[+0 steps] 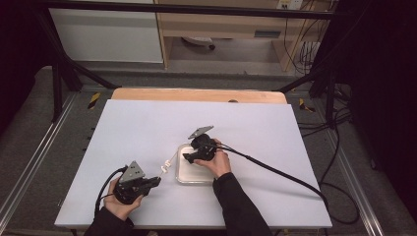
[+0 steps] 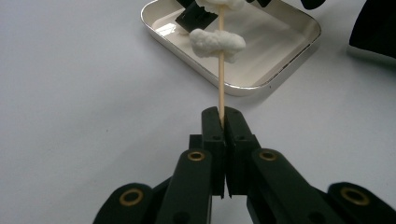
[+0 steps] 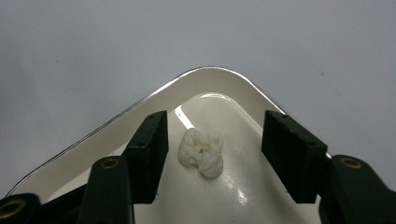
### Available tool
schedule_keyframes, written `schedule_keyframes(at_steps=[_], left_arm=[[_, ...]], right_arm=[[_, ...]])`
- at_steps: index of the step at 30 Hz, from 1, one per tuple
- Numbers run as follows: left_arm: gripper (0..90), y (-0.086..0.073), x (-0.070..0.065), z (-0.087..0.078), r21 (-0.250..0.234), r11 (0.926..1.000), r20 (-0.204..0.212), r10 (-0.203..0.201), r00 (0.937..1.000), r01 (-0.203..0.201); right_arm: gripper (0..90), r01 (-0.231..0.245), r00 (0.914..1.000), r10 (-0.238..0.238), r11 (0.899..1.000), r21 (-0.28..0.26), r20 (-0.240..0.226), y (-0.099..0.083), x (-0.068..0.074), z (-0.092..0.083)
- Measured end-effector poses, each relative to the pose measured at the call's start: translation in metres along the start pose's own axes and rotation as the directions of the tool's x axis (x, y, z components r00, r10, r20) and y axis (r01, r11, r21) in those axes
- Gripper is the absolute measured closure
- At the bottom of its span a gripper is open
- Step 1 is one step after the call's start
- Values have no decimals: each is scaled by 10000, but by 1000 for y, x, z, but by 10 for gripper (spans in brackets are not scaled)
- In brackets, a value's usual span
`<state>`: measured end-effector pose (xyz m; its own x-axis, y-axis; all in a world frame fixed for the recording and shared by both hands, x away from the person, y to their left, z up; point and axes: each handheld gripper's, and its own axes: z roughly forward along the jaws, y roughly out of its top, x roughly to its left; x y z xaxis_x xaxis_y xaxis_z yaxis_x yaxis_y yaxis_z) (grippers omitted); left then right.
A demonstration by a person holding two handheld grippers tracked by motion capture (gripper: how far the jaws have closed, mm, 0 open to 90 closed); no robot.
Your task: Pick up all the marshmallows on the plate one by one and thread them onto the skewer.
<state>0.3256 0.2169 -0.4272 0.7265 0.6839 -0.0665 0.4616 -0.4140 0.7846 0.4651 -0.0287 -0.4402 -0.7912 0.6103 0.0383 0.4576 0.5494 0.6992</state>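
Looking down in the high view: white table [image 1: 147,128], left gripper [image 1: 156,181] at lower left of frame, its jaws pinched on a thin wooden skewer [image 1: 165,167] that slants up right toward a shallow white tray [image 1: 183,178] at frame centre. Right gripper [image 1: 186,157] sits over the tray's upper left part, person's hand [image 1: 216,162] behind it, cable trailing to the right.

Left gripper view: jaws rise from bottom centre, closed tight on the skewer [image 2: 221,88]. Skewer runs straight up the frame, a white popcorn piece [image 2: 217,43] threaded on it above the tray's near rim [image 2: 243,88], another white piece at the top edge.

Right gripper view: fingers [image 3: 152,144] apart, one at left, one at right, with a loose popcorn kernel [image 3: 201,152] between them, touching neither. Kernel lies on the tray floor near the corner at frame centre, tray rim [image 3: 205,70] just above.
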Motion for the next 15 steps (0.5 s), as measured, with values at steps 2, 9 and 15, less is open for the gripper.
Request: schedule_keyframes(at_steps=[2,9,15], left_arm=[[884,0,0,0,12,10000,5,10,10000,-10],[884,0,-1,1,28,10000,3,34,10000,-34],[884,0,-2,1,29,10000,-2,51,10000,-51]], right_arm=[[471,74,10000,-74,9999,112,-40,0,0,1],[555,233,9997,-231,9996,163,-82,-2,2,2],[643,391,9992,-391,9992,57,-24,-4,4,3]])
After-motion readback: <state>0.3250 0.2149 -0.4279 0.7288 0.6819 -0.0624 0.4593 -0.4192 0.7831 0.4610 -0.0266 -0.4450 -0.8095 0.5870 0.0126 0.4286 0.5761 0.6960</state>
